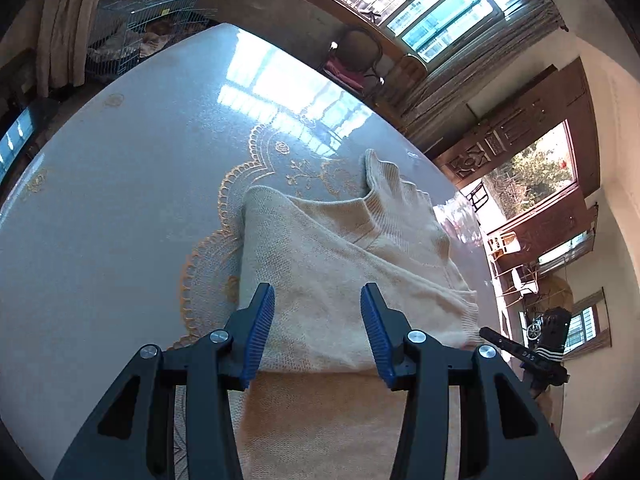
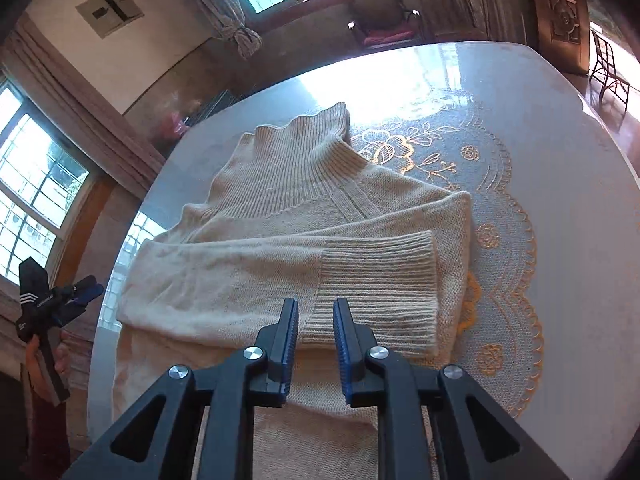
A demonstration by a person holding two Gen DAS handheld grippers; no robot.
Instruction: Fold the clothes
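Right wrist view: my right fingers (image 2: 316, 312) stand narrowly apart just over the ribbed cuff (image 2: 380, 284) of the sweater (image 2: 280, 216), gripping nothing. The sweater lies on the table (image 2: 580, 200), sleeve folded across its body, collar towards the window. My left fingers (image 1: 318, 300) are half open above the sweater's (image 1: 340, 264) body, empty.
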